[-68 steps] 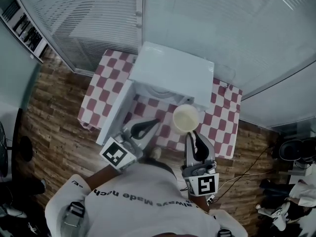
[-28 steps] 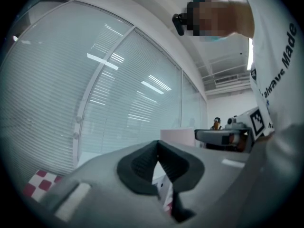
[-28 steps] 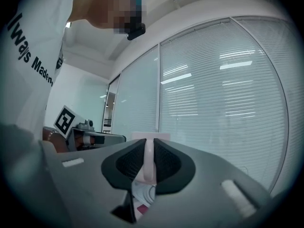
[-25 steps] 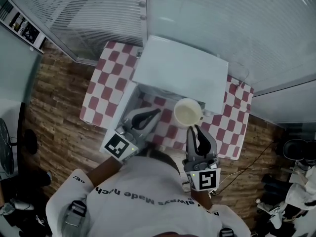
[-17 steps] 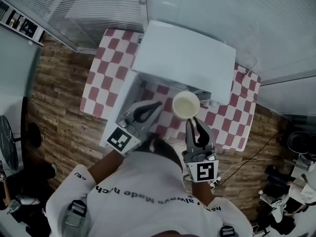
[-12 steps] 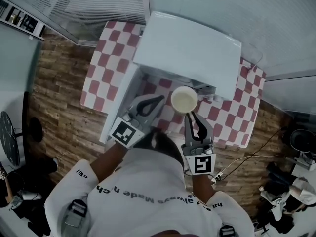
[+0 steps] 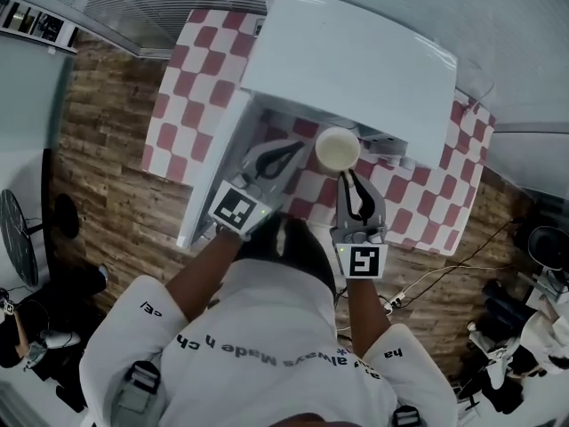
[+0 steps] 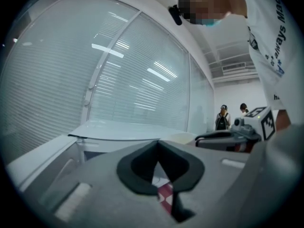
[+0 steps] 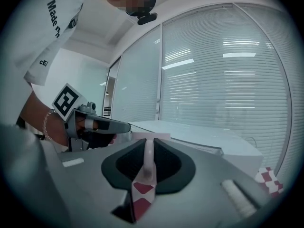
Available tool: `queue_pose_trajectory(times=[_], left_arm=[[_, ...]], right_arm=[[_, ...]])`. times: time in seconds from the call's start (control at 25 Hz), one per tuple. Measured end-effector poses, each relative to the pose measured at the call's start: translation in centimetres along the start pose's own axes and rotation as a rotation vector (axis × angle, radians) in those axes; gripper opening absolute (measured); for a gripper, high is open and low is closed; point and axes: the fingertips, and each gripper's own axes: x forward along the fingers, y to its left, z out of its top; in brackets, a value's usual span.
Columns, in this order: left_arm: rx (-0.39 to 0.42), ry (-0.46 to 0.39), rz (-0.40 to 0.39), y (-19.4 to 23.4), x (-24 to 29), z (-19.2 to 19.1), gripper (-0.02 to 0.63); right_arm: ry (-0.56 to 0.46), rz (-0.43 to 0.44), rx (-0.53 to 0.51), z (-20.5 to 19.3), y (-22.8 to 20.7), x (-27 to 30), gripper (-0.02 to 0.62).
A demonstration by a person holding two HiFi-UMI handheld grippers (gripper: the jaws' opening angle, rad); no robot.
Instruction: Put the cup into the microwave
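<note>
Head view: the microwave (image 7: 356, 69) stands on a checked cloth (image 7: 191, 78), its door (image 7: 218, 163) swung open to the left. The cup (image 7: 338, 149) is clear of the cloth, mouth up, at the front edge of the opening. The right gripper (image 7: 346, 176) is clamped on the near side of its rim. Right gripper view confirms this: a thin white wall is pinched between the jaws, with the rim lying flat across the top. The left gripper (image 7: 293, 146) hangs just beside the cup, between it and the door. Its own view shows the jaws together with nothing held (only cloth shows through the gap beneath them).

Governing relation: the cup lies straight ahead of the right gripper, beyond its tips, and the cavity lies farther along the same line. The gripper's long axis points into the opening.

Judgement: a straight push forward, then a lowering, should seat the cup. This falls to the right hand; the left has no part in it.

Risk: the grip takes one wall only, so the cup may tilt if its rim catches the opening's upper edge. The cavity floor is hidden under the microwave's top, so clearance cannot be confirmed.
</note>
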Motion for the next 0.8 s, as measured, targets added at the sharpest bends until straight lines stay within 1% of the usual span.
queue_pose_trajectory(times=[0.24,0.48,0.8], left_arm=[[0.017,0.008,0.011,1.7,1.4,-2.2,0.003],[0.044,0.019,0.011,3.4,2.6,-4.2,0.003],[0.034,0.034,0.028,4.9,4.0,-6.7,0.003]], right_arm=[[0.008,-0.004,-0.009,-2.5,-0.4,2.9,0.048],[0.026,0.023,-0.024,-4.8,0.5,5.1,0.048],[0.03,-0.02,-0.013,-7.5,-1.2,7.3,0.048]])
